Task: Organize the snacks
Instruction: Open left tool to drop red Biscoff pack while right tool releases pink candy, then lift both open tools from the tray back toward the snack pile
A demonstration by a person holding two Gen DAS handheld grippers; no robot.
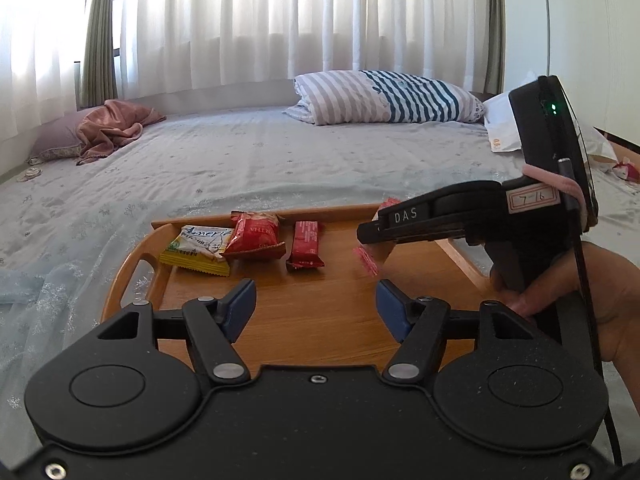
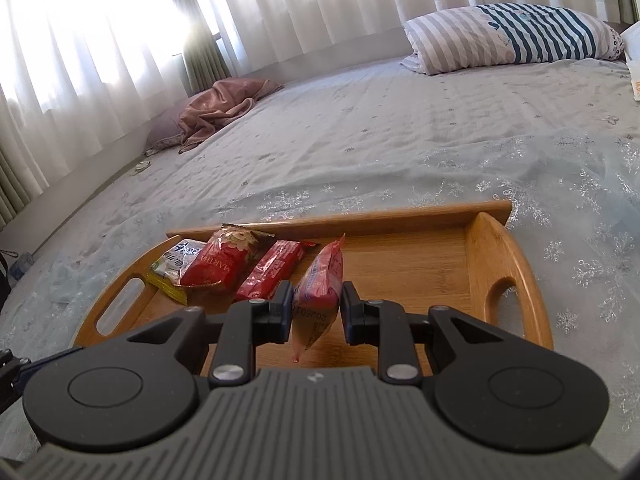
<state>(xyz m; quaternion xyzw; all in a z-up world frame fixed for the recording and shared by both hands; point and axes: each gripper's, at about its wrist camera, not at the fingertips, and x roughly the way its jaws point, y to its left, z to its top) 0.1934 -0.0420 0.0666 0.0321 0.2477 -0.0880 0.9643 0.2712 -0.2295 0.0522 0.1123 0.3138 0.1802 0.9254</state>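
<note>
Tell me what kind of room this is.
A bedroom, most likely. A wide bed with a striped pillow fills the view, sheer curtains hang behind it, and the snack tray sits on the bedspread.

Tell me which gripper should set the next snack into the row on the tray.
Right. The right gripper is shut on the pink packet, above the bare part of the wooden tray beside the red bar. The left gripper is open and holds nothing.

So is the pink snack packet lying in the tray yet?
No. The pink snack packet stands on edge, clamped in the right tongs above the wooden tray.
</note>
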